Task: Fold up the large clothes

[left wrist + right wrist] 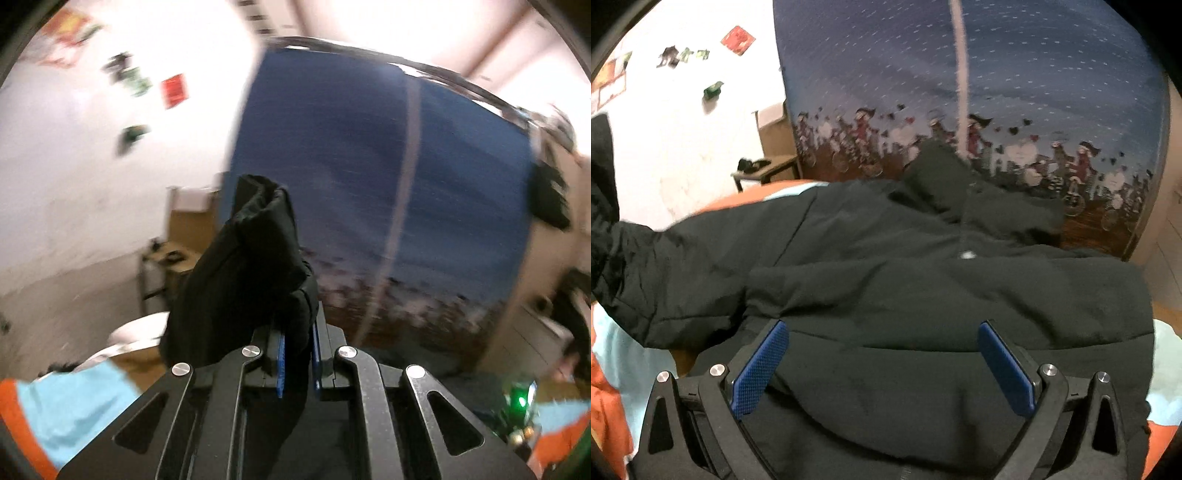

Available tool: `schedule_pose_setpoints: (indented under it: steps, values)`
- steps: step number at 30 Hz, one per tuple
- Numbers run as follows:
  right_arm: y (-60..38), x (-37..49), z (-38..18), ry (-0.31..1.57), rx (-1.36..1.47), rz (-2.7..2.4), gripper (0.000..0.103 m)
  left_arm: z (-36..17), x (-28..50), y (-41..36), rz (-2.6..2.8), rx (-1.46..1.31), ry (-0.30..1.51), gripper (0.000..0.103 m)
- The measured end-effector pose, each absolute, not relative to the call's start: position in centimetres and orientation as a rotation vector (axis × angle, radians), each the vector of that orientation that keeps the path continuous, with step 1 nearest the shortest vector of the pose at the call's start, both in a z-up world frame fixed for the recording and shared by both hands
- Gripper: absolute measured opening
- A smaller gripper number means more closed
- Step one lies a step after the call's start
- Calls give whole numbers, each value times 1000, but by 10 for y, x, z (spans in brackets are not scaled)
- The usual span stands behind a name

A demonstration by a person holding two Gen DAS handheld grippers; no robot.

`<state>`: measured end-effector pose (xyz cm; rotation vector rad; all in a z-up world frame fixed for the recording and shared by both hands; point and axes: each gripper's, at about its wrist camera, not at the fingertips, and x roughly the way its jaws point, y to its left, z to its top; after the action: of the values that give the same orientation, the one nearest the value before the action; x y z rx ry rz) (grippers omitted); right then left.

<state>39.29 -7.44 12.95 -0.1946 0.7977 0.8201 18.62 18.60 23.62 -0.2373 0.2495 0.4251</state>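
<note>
A large black padded jacket (886, 266) lies spread over a light-blue and orange bedcover (613, 354), its hood toward the far curtain. One sleeve (635, 266) rises off the bed at the left edge of the right wrist view. My left gripper (297, 354) is shut on the black sleeve cuff (251, 266), which stands up above the blue pads (280, 362) and hangs behind them. My right gripper (882, 365) hovers open just above the jacket's near hem, its blue pads (761, 365) wide apart with only flat fabric below them.
A dark blue curtain (1015, 74) with a cartoon border hangs behind the bed. A white wall (683, 122) with stickers stands to the left. A small table (764, 170) and a cardboard box (775, 129) sit in the corner. White drawers (532, 332) are at the right.
</note>
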Motion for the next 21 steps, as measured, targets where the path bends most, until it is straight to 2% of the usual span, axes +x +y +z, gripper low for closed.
schedule_pose_setpoints:
  steps: [11, 17, 21]
  values:
    - [-176, 448, 162, 796, 31, 708, 103, 189, 338, 72, 160, -191, 450, 8]
    - [-228, 471, 146, 842, 137, 685, 103, 149, 384, 14, 63, -151, 541, 8]
    - [-253, 488, 125, 909, 291, 732, 103, 113, 388, -24, -13, -112, 610, 8]
